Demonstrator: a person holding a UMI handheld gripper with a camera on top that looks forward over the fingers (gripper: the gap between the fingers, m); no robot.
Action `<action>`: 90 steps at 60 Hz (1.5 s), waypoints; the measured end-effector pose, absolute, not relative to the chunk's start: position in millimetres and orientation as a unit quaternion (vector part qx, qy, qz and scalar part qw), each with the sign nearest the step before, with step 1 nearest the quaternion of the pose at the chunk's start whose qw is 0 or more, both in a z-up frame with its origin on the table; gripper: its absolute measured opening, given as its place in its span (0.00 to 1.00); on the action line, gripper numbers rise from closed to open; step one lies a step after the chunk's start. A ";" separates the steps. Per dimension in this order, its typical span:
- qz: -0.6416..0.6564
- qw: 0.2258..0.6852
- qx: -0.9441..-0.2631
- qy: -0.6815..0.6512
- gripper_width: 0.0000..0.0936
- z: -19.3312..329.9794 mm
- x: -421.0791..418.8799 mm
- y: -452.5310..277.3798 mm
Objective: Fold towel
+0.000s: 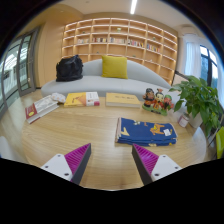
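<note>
A blue towel lies flat on the wooden table, folded into a rough rectangle with a paler pattern in its middle. It sits beyond my right finger, slightly further along the table. My gripper is open, its two fingers with magenta pads spread wide apart over bare wood. Nothing is between the fingers. The gripper is well above the table and short of the towel.
Books and booklets and a yellow flat box lie at the table's far side, toys and a potted plant at the right. A grey sofa with a yellow cushion and a black bag stands behind, shelves beyond.
</note>
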State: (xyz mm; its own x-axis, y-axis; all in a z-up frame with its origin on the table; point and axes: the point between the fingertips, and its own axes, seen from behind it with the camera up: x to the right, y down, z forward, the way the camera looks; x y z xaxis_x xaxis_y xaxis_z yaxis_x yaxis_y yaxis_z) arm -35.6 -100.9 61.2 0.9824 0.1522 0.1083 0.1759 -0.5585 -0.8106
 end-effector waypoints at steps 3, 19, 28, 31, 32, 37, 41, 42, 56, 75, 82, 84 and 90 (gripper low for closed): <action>-0.014 0.463 -0.882 -0.088 0.91 55.2 -27.9 -76.5; -0.010 0.433 -0.899 -0.059 0.87 0.2 -16.7 15.9; -0.021 0.430 -0.900 -0.070 0.57 -13.8 -13.8 30.0; -0.025 0.433 -0.897 -0.087 0.38 -14.0 -18.0 31.3; -0.029 0.433 -0.896 -0.091 0.33 -14.9 -18.5 31.1; -0.051 0.431 -0.893 -0.121 0.16 -15.7 -21.1 30.2; -0.061 0.432 -0.892 -0.120 0.04 -13.9 -19.7 32.0; -0.060 0.432 -0.892 -0.119 0.04 -14.3 -19.9 32.0; 0.015 0.440 -0.890 -0.116 0.03 3.2 -53.7 8.6; 0.225 0.477 -0.847 -0.066 0.03 124.0 -126.6 -27.9; 0.246 0.479 -0.842 -0.033 0.02 136.8 -109.9 -14.1; 0.246 0.479 -0.843 -0.019 0.02 136.5 -100.4 -7.8; 0.221 0.477 -0.851 0.000 0.02 122.1 -59.3 8.9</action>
